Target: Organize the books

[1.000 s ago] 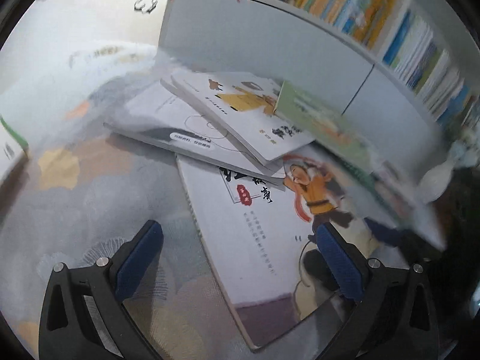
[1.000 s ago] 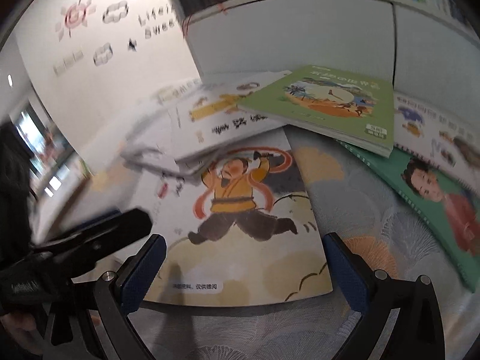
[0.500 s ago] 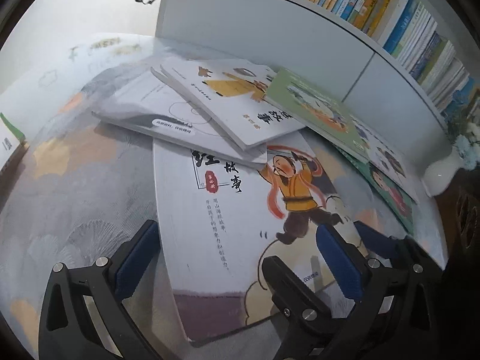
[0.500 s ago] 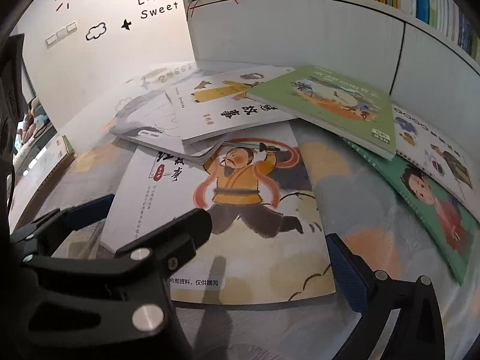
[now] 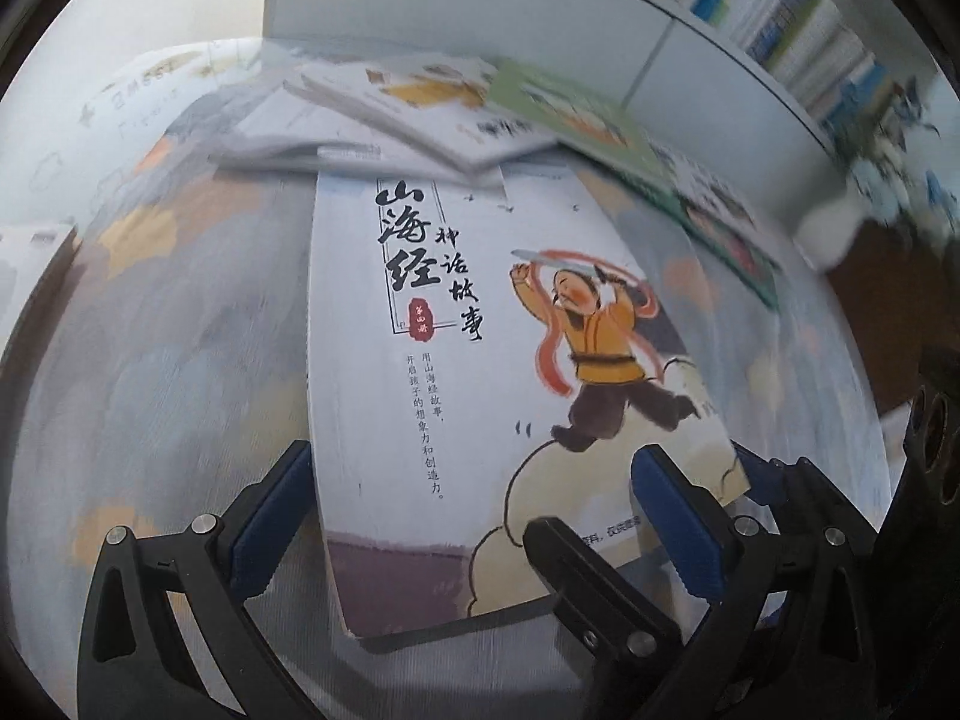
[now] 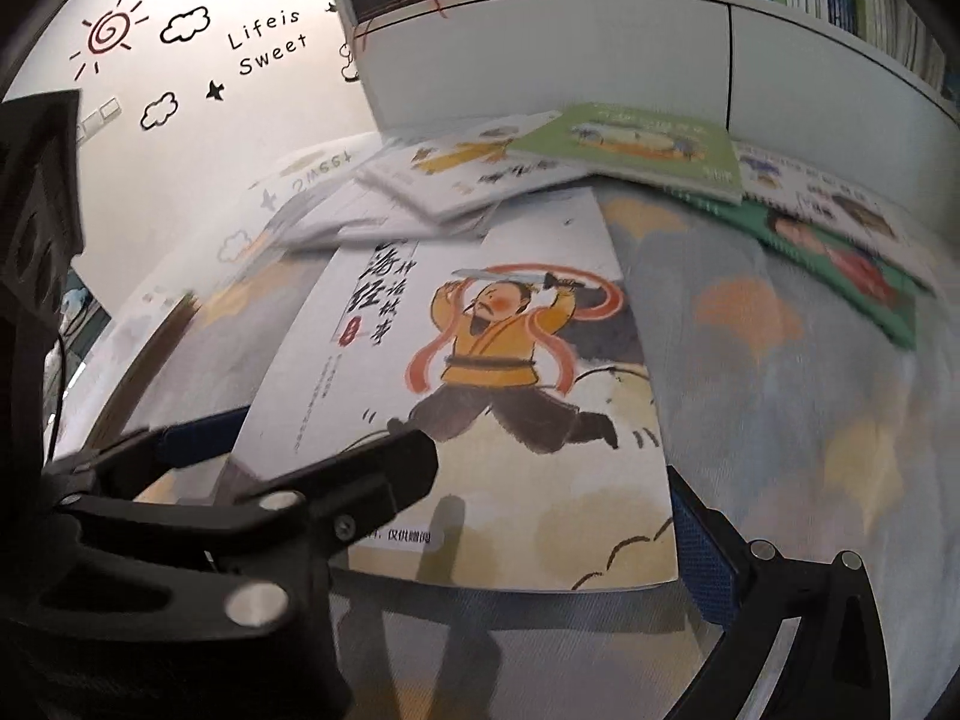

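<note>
The left hand-held gripper [image 5: 474,516] is spread wide around the near end of the white picture book [image 5: 480,372] lying on the desk [image 5: 150,360]. Only the left view shows its full title; the right view shows wall lettering [image 6: 267,42], and the right hand-held gripper [image 6: 558,498] gapes, grasping nothing.

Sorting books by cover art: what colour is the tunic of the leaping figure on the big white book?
Yellow-orange tunic, clearest in the right wrist view.
</note>
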`<state>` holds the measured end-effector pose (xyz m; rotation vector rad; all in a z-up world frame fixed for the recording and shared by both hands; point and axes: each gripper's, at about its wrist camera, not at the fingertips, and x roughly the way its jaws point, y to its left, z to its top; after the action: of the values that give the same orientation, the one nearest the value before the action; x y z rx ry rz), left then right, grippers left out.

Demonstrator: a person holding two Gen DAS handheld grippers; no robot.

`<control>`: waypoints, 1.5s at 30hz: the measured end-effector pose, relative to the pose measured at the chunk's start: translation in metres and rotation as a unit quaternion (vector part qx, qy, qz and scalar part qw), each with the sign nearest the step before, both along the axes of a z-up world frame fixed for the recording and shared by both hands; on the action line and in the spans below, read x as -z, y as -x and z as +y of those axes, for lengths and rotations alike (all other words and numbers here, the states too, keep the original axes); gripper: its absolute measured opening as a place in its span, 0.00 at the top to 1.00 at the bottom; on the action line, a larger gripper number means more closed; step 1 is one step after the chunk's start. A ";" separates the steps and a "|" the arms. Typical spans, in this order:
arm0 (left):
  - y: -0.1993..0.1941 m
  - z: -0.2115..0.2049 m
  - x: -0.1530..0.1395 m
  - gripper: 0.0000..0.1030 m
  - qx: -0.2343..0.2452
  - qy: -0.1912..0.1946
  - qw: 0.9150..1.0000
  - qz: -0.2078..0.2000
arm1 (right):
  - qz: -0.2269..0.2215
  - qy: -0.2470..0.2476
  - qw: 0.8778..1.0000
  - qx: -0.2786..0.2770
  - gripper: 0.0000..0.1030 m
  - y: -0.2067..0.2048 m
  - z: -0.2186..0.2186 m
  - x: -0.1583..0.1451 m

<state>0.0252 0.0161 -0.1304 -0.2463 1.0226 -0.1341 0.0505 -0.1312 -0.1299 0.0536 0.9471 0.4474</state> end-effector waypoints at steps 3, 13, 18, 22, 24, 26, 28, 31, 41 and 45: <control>0.021 0.000 0.000 0.02 0.013 0.002 1.000 0.011 | 0.015 -0.012 1.000 0.003 0.00 0.026 -0.002 -0.002; 0.104 0.019 -0.001 0.02 0.132 -0.014 0.989 0.061 | 0.032 0.025 0.999 0.010 0.00 0.126 0.018 -0.006; 0.126 0.039 -0.001 0.01 0.200 -0.035 0.977 0.060 | 0.049 0.035 0.998 0.019 0.00 0.181 0.042 -0.008; 0.132 0.051 -0.003 0.01 0.218 -0.013 0.974 0.054 | 0.019 0.078 0.997 0.012 0.00 0.208 0.063 -0.005; 0.134 0.055 -0.002 0.01 0.229 -0.006 0.972 0.050 | 0.004 0.108 0.994 0.008 0.00 0.214 0.067 -0.002; 0.133 0.056 -0.003 0.01 0.231 -0.003 0.972 0.047 | 0.008 0.128 0.992 0.001 0.00 0.215 0.066 -0.003; 0.127 0.060 -0.006 0.01 0.218 0.008 0.975 0.045 | 0.036 0.130 0.991 -0.002 0.00 0.211 0.059 -0.005; 0.107 0.066 -0.012 0.01 0.179 0.040 0.982 0.050 | 0.030 0.145 0.989 0.012 0.00 0.198 0.043 -0.015; 0.067 0.059 -0.005 0.01 0.136 0.046 0.988 0.055 | 0.081 0.012 0.996 -0.034 0.00 0.136 0.003 -0.007; 0.067 0.051 -0.004 0.01 0.151 0.040 0.986 0.056 | 0.080 -0.017 0.995 -0.062 0.00 0.126 0.009 -0.008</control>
<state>-0.0419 0.0673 -0.1259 -0.1719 1.1631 -0.4409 -0.0760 -0.1227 -0.1215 0.0623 1.1041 0.5809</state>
